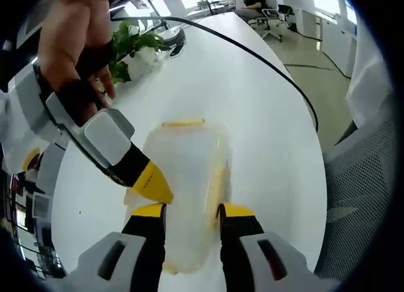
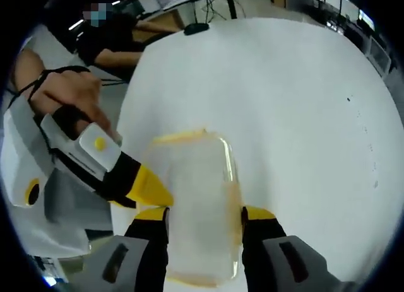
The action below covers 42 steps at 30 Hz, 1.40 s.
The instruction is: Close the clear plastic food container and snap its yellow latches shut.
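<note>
I see the clear container (image 1: 186,191) lying flat on the white table (image 1: 252,103), lid on it. In the left gripper view the left gripper (image 1: 191,210) has its jaws spread, one yellow tip on each long side of the container, both right against the walls or touching; I can't tell which. A yellow latch (image 1: 214,188) runs along the side next to one jaw, and another yellow latch (image 1: 183,123) sits on the far short end. Whether either is snapped down I can't tell.

The right gripper comes into that view from the upper left, tilted down, its yellow tip on the near corner of the lid beside the left gripper's own jaw. A hand (image 1: 79,33) grips it from above, with a black strap around the fingers.

In the right gripper view it's the same layout mirrored: the right gripper (image 2: 205,211) is spread wide, straddling the container across its width with the tips at the side walls. The left gripper enters from the left, angled down with its tip at the container's edge, and a hand (image 2: 63,93) is wrapped around its body.

A potted plant (image 1: 136,46) and a black cable (image 1: 252,52) sit on the table well beyond the container.
</note>
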### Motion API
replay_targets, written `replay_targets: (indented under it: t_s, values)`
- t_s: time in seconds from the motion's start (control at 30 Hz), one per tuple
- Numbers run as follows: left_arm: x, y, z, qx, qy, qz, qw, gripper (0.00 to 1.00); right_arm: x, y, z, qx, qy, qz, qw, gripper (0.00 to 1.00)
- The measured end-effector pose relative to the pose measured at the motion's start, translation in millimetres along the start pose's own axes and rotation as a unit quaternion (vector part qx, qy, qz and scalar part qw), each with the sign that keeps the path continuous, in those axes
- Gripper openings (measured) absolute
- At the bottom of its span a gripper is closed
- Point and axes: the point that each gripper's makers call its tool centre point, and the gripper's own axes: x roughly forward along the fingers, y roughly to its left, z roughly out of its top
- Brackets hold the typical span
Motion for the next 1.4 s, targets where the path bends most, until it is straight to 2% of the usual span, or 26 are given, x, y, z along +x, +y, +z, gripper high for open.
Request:
replay_targets:
  t_s: [0.53,0.67,0.97,1.23,1.4]
  values:
    - [0.7,-1.1,0.8,0.012,0.004,0.006,0.9999,0.33,-2.9,-1.9,2.8,-0.013,-0.011,-0.047,0.9988,0.44]
    - [0.8,-1.7,0.3,0.023,0.009,0.005,0.9997,0.33,-3.0,-1.9,2.7,-0.012,-0.014,-0.051,0.9985,0.44]
    - [0.7,-2.6,0.5,0.021,0.016,0.004,0.9996,0.33,-3.2,-1.5,2.1,-0.012,-0.016,-0.054,0.9983,0.44]
    - [-0.2,-1.3,1.0,0.017,0.020,-0.013,0.9996,0.33,-3.0,-1.6,2.1,-0.010,-0.013,-0.053,0.9984,0.44]
    - [1.2,-3.8,0.2,0.029,0.029,-0.001,0.9992,0.33,-3.1,-1.0,1.9,-0.011,-0.015,-0.053,0.9984,0.44]
